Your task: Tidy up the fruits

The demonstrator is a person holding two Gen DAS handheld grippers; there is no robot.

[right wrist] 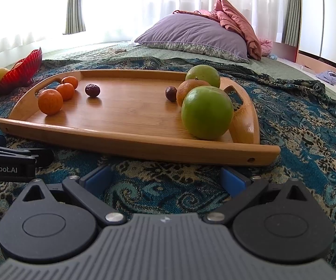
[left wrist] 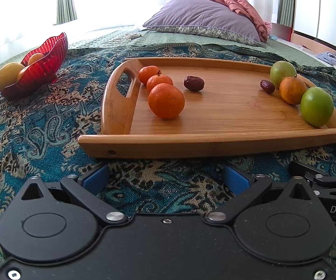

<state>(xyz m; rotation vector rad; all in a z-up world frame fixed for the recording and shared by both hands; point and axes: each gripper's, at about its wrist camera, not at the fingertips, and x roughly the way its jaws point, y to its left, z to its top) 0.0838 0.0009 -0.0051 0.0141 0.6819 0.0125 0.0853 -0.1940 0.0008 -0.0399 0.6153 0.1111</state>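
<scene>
A wooden tray lies on the patterned bedspread. At its left end sit three mandarins, the nearest one largest, with a dark date beside them. At its right end are two green fruits, an orange and a second date. A red glass bowl holding yellow and orange fruit stands far left. My left gripper is open and empty, short of the tray's near rim. My right gripper is open too, with the near green fruit ahead of it.
A purple pillow and a pink quilt lie at the head of the bed. Bright curtained windows are behind. The other gripper's body shows at the right edge of the left wrist view and at the left edge of the right wrist view.
</scene>
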